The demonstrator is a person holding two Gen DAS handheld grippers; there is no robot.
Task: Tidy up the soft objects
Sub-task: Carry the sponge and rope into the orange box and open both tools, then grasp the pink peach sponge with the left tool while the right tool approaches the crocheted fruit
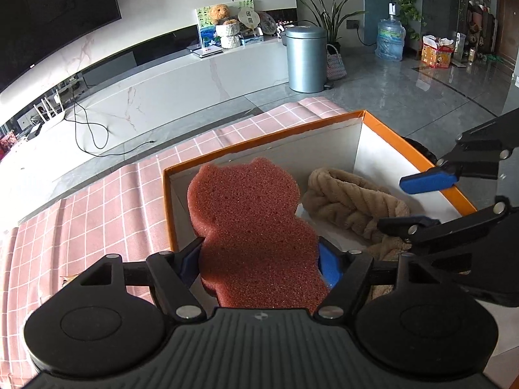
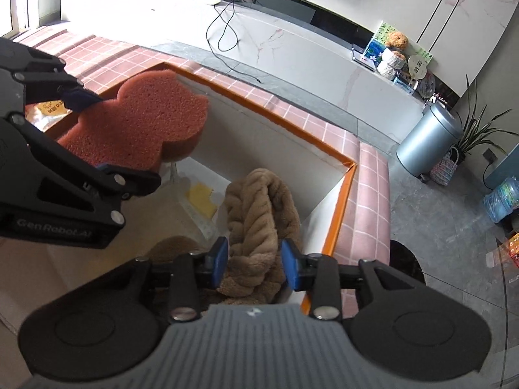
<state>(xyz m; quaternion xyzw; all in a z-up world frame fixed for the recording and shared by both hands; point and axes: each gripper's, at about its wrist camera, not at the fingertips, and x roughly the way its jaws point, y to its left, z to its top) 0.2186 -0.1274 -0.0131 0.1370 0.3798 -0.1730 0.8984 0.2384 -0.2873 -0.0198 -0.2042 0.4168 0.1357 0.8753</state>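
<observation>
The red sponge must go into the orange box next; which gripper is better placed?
Left. The left gripper already grips the red sponge above the orange box; the right gripper is open around the brown towel.

Home living room: wall-mounted TV (image 1: 48, 9) above a marble media console (image 1: 181, 81), teddy bear (image 1: 219, 13), potted plant (image 1: 327, 16), water jug (image 1: 391, 40), tiled floor (image 1: 405, 97).
</observation>
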